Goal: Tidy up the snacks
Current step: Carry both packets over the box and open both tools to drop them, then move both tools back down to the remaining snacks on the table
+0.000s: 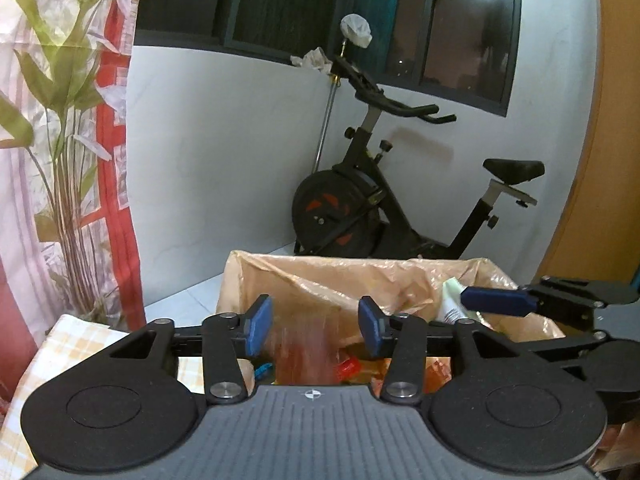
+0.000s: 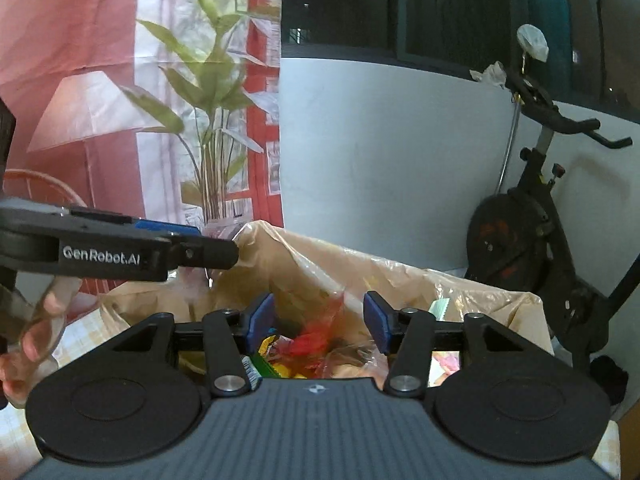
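A box lined with a tan plastic bag [image 1: 360, 280] stands in front of both grippers and holds several snack packets [image 2: 308, 344], red, yellow and green. My left gripper [image 1: 316, 320] hangs over the bag's near side, open. A blurred reddish packet [image 1: 304, 344] shows between and below its fingers, and neither pad presses on it. My right gripper [image 2: 318, 316] is open above the packets with nothing in its grip. A finger of the right gripper [image 1: 496, 301] reaches over the bag's right rim. The left gripper's finger [image 2: 200, 254] crosses the bag's left rim.
A black exercise bike [image 1: 360, 200] stands behind the box against a white wall under a dark window. A red and white curtain with a leaf print [image 1: 60, 140] hangs at the left. A checked cloth [image 1: 80, 340] covers the surface left of the box. A person's hand [image 2: 36, 336] holds the left gripper.
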The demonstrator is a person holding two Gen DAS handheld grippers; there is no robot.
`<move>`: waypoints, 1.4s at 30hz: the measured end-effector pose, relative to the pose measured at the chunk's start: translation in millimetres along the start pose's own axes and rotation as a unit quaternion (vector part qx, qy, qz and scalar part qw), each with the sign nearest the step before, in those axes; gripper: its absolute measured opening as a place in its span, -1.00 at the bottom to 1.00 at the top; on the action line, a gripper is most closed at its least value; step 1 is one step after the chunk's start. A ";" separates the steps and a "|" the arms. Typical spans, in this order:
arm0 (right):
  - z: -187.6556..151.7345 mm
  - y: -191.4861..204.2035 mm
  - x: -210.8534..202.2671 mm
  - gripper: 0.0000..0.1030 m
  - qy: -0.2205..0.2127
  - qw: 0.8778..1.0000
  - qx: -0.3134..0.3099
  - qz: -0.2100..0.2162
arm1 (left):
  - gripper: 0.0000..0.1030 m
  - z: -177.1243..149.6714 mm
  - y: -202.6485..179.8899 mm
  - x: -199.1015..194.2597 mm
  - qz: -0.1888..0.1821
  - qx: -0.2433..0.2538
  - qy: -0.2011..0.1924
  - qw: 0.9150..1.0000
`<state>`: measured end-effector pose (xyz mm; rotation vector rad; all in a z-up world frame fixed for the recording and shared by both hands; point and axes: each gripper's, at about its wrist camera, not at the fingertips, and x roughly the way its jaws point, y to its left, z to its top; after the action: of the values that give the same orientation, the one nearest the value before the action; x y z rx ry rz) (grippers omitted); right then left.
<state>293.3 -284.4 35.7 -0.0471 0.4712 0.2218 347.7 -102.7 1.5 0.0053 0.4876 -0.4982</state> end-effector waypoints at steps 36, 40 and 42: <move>-75.2 29.8 -102.6 0.07 -0.027 0.999 0.031 -0.009 | 0.10 -68.3 -31.0 -98.5 0.034 -0.035 0.000 0.999; -86.8 33.1 -108.1 0.07 -0.026 0.999 0.031 -0.009 | 0.10 -86.8 -36.3 -106.1 0.030 -0.049 -0.008 0.998; -93.1 33.4 -112.1 0.07 -0.028 0.999 0.031 -0.008 | 0.11 -95.0 -38.8 -108.1 0.028 -0.053 -0.012 0.998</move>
<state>147.2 -283.4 3.9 0.0156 0.4221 0.1919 204.4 -75.9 -29.6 -0.0883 0.4893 -0.4175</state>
